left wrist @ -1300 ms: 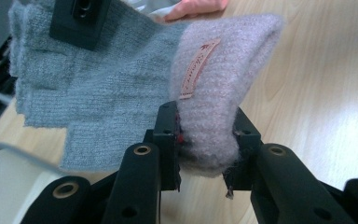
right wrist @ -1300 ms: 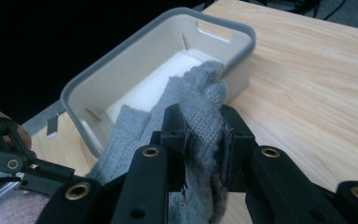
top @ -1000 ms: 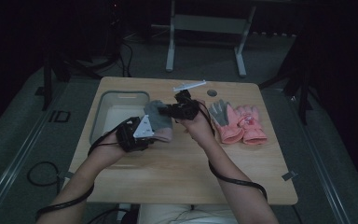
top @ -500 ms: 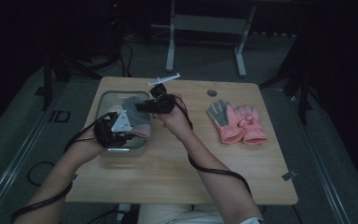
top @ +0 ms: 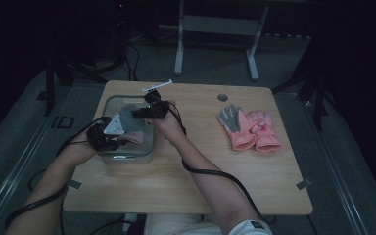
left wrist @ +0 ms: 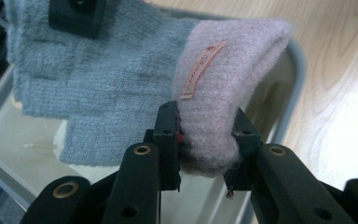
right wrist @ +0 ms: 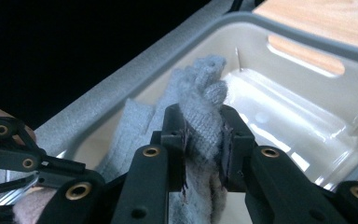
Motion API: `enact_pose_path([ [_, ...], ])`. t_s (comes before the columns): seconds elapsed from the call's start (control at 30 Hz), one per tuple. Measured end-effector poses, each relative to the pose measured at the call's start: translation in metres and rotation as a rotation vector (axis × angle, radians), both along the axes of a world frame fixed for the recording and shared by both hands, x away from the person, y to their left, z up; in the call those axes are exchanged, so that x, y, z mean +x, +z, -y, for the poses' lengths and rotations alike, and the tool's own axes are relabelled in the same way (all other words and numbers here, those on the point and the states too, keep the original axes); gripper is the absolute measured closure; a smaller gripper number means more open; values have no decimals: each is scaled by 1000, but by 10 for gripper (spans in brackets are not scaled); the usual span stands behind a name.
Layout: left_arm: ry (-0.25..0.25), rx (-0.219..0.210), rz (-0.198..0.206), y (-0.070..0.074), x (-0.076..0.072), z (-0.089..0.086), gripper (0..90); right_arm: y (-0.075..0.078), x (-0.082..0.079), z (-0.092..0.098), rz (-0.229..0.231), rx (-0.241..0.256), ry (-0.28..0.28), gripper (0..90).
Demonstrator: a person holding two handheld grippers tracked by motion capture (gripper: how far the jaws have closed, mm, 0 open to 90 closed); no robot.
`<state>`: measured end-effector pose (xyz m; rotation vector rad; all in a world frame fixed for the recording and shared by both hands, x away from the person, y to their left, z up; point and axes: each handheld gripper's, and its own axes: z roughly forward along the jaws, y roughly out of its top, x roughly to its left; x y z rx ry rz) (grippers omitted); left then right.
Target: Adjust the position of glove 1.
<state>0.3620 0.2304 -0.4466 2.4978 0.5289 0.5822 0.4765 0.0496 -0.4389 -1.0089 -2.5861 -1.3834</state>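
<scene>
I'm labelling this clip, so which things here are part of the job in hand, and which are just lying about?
In the job:
- grey and pink knit glove, held over the bin
- grey bin
- left gripper, shut on the glove's pink cuff
- right gripper, shut on its grey fingers

Lying about:
- pair of pink and grey gloves at the table's right
- round hole in the table

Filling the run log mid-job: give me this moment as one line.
left gripper: shut on pink cuff | right gripper: shut on grey glove | glove over bin | glove pair on table
</scene>
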Motion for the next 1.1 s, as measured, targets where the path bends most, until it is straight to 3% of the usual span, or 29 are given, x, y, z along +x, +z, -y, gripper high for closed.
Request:
enact_pose_path([
  [0.47,6,80,-163,-25,39,8,701,-39,22,-11,-34,-104,-54,746],
  [0.67,2,133,-196,-33,52,12,699,-47,26,-17,-31,-158,-64,717],
  [0.73,-6,153,-201,-35,56,13,698,-47,27,-16,-47,-159,-62,686],
  [0.8,-9,166,-227,-38,60,13,696,-46,28,-13,-34,-162,-63,644],
  [0.93,-2,167,-232,-40,64,12,684,-41,27,-7,-22,-138,-53,590],
  [1.1,17,176,-223,-36,63,12,560,-35,22,2,-26,-91,-38,576],
])
